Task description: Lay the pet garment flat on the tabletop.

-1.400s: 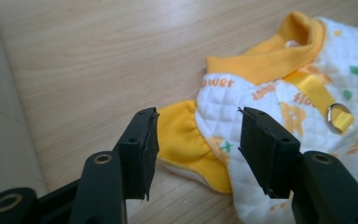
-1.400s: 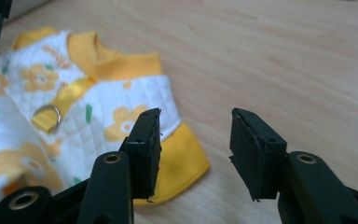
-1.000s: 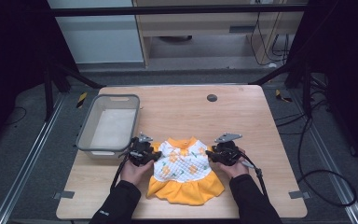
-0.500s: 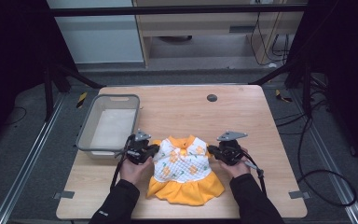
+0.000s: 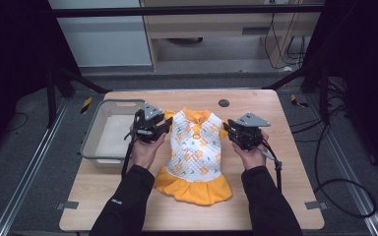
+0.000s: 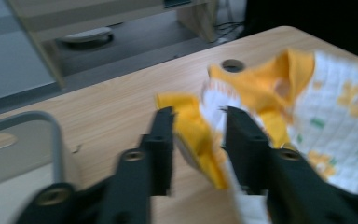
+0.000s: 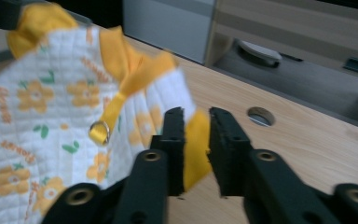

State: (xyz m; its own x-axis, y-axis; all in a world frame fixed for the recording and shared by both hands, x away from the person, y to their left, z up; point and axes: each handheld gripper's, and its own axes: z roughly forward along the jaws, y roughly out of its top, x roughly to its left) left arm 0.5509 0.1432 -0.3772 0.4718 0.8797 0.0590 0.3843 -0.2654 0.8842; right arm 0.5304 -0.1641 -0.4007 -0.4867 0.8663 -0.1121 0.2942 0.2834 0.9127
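Your left gripper (image 5: 163, 126) holds one shoulder of the small dress (image 5: 196, 152). In the left gripper view its jaws stand partly apart, having just been opening, and the orange sleeve edge (image 6: 193, 135) bunches up between them; it lies against the right-hand jaw, but whether both pads press on the cloth you cannot tell from the blur.

Your right gripper (image 5: 230, 131) has the opposite shoulder. In the right gripper view its jaws stand at a narrow gap, also just opening, with the orange sleeve trim (image 7: 196, 140) between them, against the left-hand jaw and clear of the other.

The dress, white quilted with orange flowers, hangs stretched between your two grippers, its collar (image 5: 197, 116) raised and its orange skirt (image 5: 195, 187) lying on the wooden table (image 5: 275, 196). The grey bin (image 5: 94, 142) sits just beside your left hand (image 5: 146, 150).
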